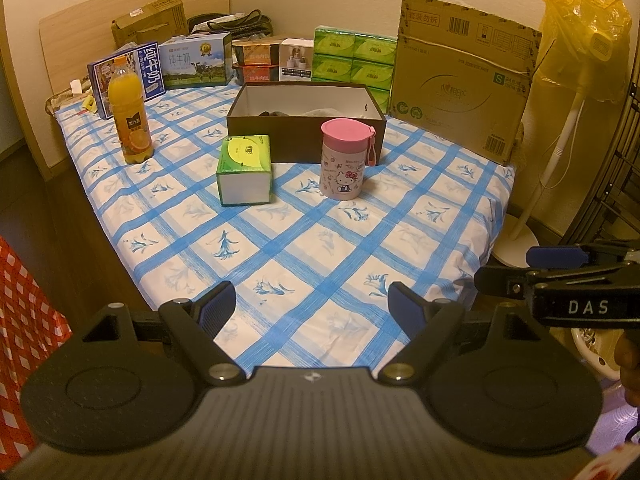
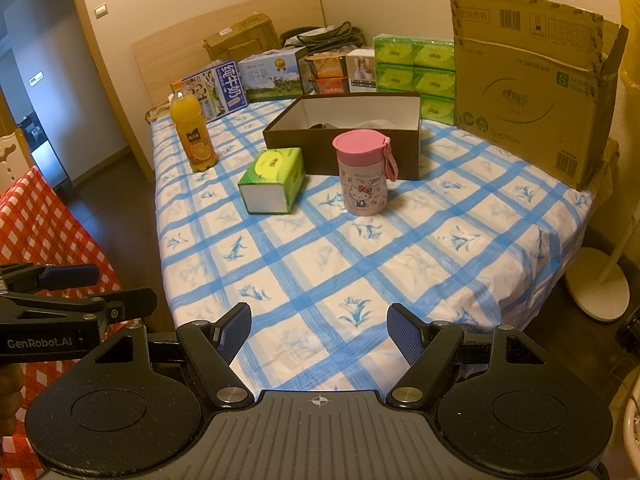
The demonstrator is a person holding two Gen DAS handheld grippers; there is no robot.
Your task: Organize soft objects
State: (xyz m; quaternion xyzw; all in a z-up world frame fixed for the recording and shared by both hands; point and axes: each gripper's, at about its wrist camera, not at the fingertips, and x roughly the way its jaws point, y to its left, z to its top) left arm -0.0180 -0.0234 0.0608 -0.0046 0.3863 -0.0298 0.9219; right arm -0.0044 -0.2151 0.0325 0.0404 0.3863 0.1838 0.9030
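Your left claw and right claw both hover above the near edge of the bench, each with its blue-padded fingers spread wide and nothing between them. The bench wears a white cloth with a blue check, and a broad stretch of bare cloth lies between the claws and the nearest things. The green tissue pack (the soft thing closest to you) lies toward the middle of the bench, just in front of the left part of an open brown box; whether the two touch cannot be told. Right of the pack and apart from it, a pink-lidded Hello Kitty cup stands upright before the same box. An orange juice bottle stands upright near the left edge, well apart from the pack. Along the far edge runs a crowded row: blue milk cartons, a stack of green tissue packs, and a tall cardboard carton at the far right corner. The bench drops away to dark floor on the left, and on the right a white fan stand sits just beyond the edge.
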